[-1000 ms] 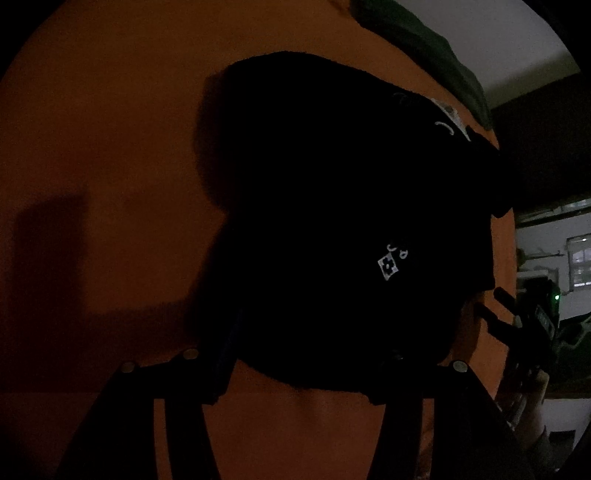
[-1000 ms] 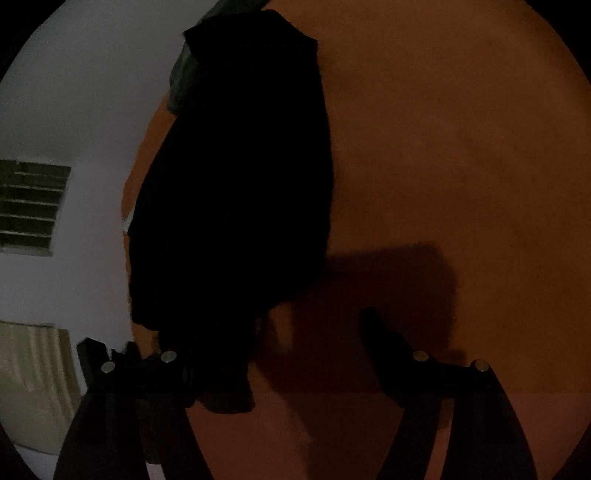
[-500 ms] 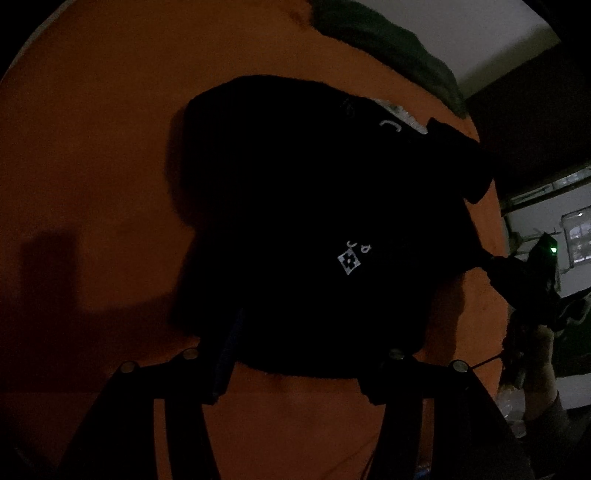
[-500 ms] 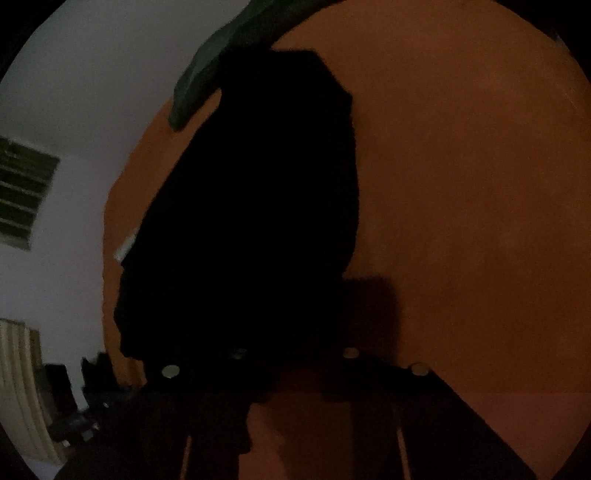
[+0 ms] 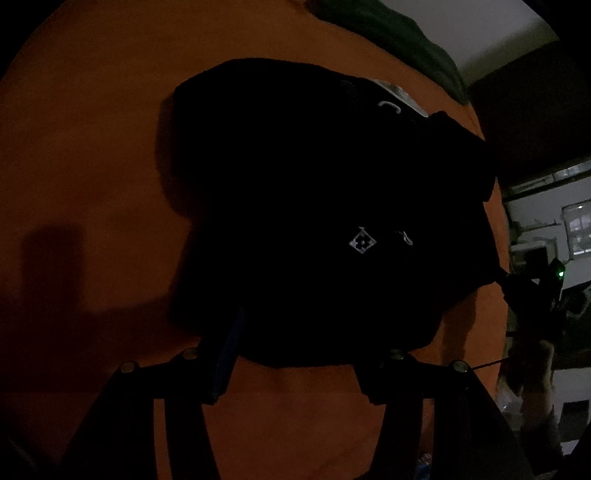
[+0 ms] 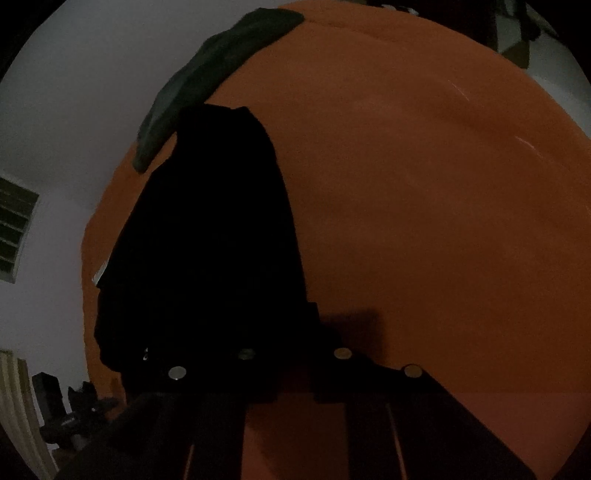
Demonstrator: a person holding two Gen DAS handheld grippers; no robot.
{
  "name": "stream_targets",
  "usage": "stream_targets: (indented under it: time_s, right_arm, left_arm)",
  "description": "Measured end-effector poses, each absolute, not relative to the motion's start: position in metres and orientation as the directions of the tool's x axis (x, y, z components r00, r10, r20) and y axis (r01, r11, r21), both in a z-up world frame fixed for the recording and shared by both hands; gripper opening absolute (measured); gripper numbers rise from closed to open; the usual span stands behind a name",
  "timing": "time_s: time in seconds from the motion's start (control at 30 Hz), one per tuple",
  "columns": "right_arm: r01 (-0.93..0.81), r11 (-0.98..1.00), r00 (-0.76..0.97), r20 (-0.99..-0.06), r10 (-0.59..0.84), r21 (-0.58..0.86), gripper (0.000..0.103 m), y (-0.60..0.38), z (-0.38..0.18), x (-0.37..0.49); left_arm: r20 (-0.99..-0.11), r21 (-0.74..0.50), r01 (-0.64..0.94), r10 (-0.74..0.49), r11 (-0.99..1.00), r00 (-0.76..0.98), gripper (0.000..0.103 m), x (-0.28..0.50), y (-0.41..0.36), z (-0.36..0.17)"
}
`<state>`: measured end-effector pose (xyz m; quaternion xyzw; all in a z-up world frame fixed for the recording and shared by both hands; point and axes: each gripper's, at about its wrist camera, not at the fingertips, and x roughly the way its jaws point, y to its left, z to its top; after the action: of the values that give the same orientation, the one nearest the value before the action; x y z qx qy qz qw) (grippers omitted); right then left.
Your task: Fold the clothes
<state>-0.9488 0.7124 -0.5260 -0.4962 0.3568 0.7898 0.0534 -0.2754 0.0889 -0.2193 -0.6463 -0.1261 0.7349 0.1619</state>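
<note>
A black garment (image 5: 314, 184) with a small white logo lies bunched on the orange bed (image 5: 92, 147). In the left wrist view its near edge fills the gap between the fingers of my left gripper (image 5: 306, 343), whose jaws stand apart and grip that thick edge. Its tips are lost in the dark cloth. At the garment's right corner my right gripper (image 5: 517, 291) pinches the cloth. In the right wrist view the black garment (image 6: 207, 240) runs up the left side, and my right gripper (image 6: 295, 343) has its jaws closing on the near edge.
A dark green cloth (image 5: 399, 33) lies along the bed's far edge, and the green cloth (image 6: 221, 62) meets a pale wall. Bare orange bed (image 6: 443, 221) spreads to the right. A person's hand (image 5: 532, 369) holds the right gripper. The room is very dim.
The right gripper's fingers, wide apart a second ago, have come together on the garment's near edge. In the left wrist view it has reached the garment's right corner, which now stretches to a point.
</note>
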Motion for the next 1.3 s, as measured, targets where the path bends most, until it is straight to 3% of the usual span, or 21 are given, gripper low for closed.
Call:
stream_targets:
  time_s: [0.2,0.4,0.43,0.47,0.53,0.83,0.9,0.97,1.0,1.17,1.3]
  right_arm:
    - [-0.437,-0.733,-0.49,-0.821,-0.291,0.521,0.009,0.708,-0.528,-0.927]
    - [-0.468,-0.733,-0.433,-0.851,-0.297,0.494,0.019,0.729,-0.537,-0.92]
    - [-0.456,-0.737,-0.438,-0.847,-0.302,0.498,0.03,0.729,-0.534,-0.923]
    - [-0.444,-0.741,-0.442,-0.843,-0.307,0.503,0.049,0.728,-0.532,-0.925]
    - [-0.425,-0.751,-0.44,-0.841,-0.316,0.505,0.061,0.728,-0.531,-0.931]
    - [-0.449,-0.706,-0.411,-0.828,-0.381,0.548,0.061,0.734,-0.555,-0.939]
    - [-0.447,-0.699,-0.413,-0.822,-0.392,0.558,0.059,0.736,-0.558,-0.94]
    - [-0.437,-0.698,-0.421,-0.815,-0.399,0.567,0.021,0.738,-0.559,-0.942]
    - [-0.415,-0.733,-0.423,-0.827,-0.369,0.539,0.007,0.736,-0.554,-0.944]
    - [-0.095,-0.941,-0.507,-0.83,-0.234,0.324,0.005,0.687,-0.488,-0.951]
    - [0.172,-0.925,-0.501,-0.778,-0.379,0.34,0.005,0.637,-0.442,-0.955]
  left_arm:
    - [-0.904,-0.409,-0.089,0.417,-0.908,-0.1,0.056,-0.281,0.098,-0.223]
    - [-0.904,-0.413,-0.121,0.423,-0.903,-0.067,0.056,-0.277,0.094,-0.224]
    - [-0.903,-0.416,-0.132,0.426,-0.9,-0.058,0.057,-0.275,0.095,-0.223]
    - [-0.903,-0.417,-0.14,0.427,-0.898,-0.052,0.057,-0.275,0.097,-0.225]
    - [-0.902,-0.421,-0.142,0.43,-0.896,-0.036,0.058,-0.276,0.1,-0.229]
    - [-0.905,-0.418,-0.137,0.425,-0.898,-0.023,0.058,-0.267,0.081,-0.224]
    - [-0.906,-0.416,-0.136,0.423,-0.899,-0.027,0.058,-0.267,0.078,-0.222]
    - [-0.906,-0.412,-0.148,0.421,-0.899,-0.039,0.059,-0.267,0.081,-0.218]
    - [-0.906,-0.408,-0.16,0.42,-0.899,-0.047,0.059,-0.266,0.085,-0.215]
    - [-0.872,-0.416,-0.324,0.474,-0.849,-0.12,0.059,-0.27,0.091,-0.172]
    - [-0.829,-0.431,-0.464,0.542,-0.774,-0.135,0.06,-0.281,0.119,-0.137]
